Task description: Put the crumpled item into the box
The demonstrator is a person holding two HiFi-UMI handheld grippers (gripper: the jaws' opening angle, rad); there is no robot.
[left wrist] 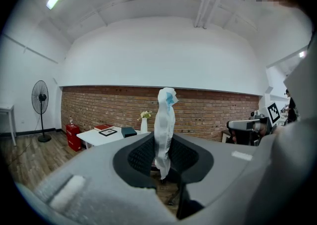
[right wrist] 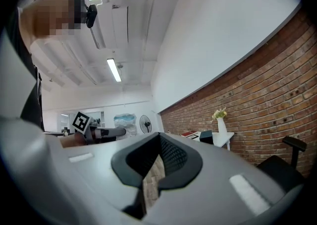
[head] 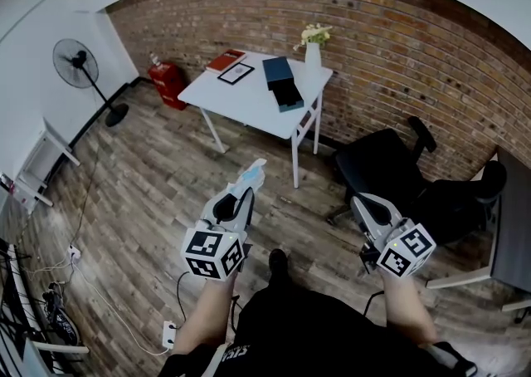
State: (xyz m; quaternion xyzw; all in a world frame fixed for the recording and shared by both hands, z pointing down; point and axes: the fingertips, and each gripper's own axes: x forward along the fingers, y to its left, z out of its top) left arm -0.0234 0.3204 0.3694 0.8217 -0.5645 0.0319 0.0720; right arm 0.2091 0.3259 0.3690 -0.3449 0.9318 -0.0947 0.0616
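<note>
The crumpled white item (left wrist: pixel 164 130) is clamped upright in the left gripper (head: pixel 246 191). The right gripper (right wrist: pixel 157 142) is shut with nothing held, and the box (head: pixel 279 73) is parked on the table (head: pixel 236 105), well apart.

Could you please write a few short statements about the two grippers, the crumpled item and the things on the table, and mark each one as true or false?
1. The left gripper holds the crumpled item between its jaws. True.
2. The right gripper holds a second item. False: nothing is between its jaws.
3. The box stands on the floor. False: it stands on the white table.
4. A vase with flowers stands on the table near the brick wall. True.
5. The fan stands on the table. False: it stands on the floor, by the white wall.
</note>
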